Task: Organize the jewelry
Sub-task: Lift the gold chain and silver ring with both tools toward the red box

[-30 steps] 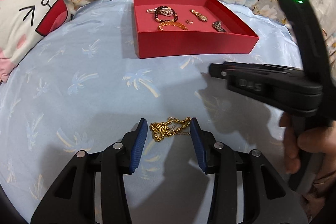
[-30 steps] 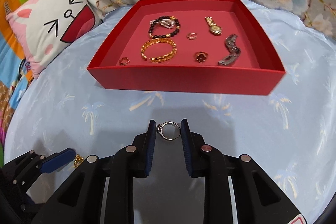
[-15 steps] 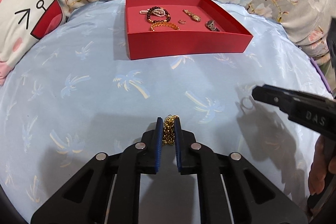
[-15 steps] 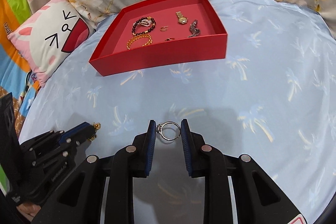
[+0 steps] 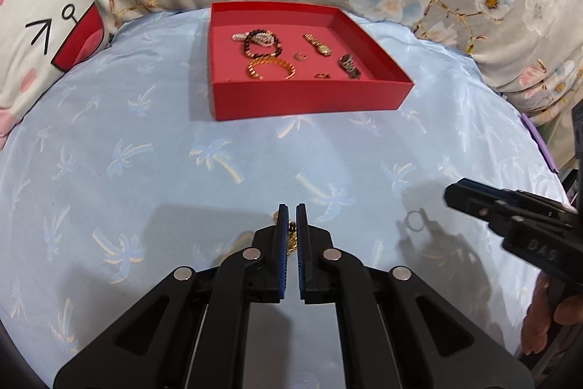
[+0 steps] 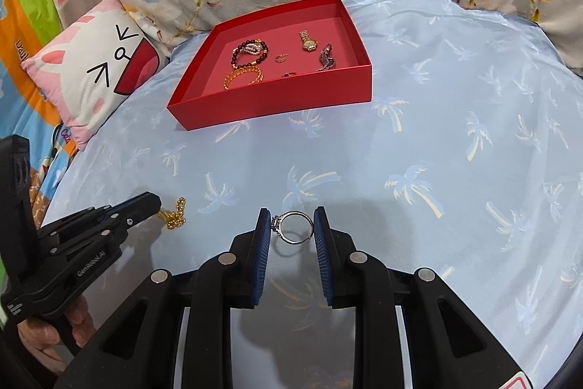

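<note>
Down low over a pale blue cloth [image 5: 145, 148] printed with palm trees, two black grippers work side by side. The left gripper [image 5: 291, 217] has its blue pads pinched tight on a gold chain [image 6: 174, 214], which bunches beyond the tips. The right gripper [image 6: 292, 225] clamps a silver ring [image 6: 294, 227] upright between its pads. Farther back sits a red tray [image 5: 309, 97] with bracelets, a watch and small rings lying inside. A cat-face pillow [image 6: 98, 75] rests left of it.
</note>
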A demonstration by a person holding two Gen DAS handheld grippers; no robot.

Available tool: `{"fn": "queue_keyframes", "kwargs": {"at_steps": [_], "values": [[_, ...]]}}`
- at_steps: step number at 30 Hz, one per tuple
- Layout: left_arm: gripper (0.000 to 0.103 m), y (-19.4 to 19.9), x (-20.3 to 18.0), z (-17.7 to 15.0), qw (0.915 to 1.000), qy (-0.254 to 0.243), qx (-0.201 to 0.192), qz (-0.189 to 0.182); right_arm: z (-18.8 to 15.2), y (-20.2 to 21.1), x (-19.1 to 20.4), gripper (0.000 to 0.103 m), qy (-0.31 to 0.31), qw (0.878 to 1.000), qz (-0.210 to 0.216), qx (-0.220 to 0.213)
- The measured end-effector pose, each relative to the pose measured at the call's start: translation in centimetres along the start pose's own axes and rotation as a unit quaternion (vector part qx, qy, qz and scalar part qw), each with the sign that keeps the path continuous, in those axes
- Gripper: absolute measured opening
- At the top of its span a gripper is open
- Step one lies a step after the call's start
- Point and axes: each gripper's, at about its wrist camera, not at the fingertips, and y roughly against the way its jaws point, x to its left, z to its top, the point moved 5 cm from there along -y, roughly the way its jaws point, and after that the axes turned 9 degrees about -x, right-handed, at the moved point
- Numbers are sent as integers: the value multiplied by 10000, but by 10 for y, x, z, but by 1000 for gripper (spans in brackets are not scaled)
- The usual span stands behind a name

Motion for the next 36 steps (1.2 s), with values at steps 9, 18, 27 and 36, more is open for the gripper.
{"fn": "queue_keyframes", "kwargs": {"at_steps": [9, 18, 27, 36], "values": [[16, -5, 5, -20, 9998, -30, 198, 92, -3, 3, -1, 23, -17, 10000, 18, 22], [30, -12, -3, -23, 9986, -369, 82, 357, -4, 4, 0, 23, -9, 10000, 32, 17], [3, -12, -4, -14, 9996, -220, 99, 176, 0, 10, 4, 23, -1, 10000, 76, -34], [3, 25, -2, 25, 9994, 24, -341, -11, 19, 34, 15, 23, 85, 9993, 184, -322]]}}
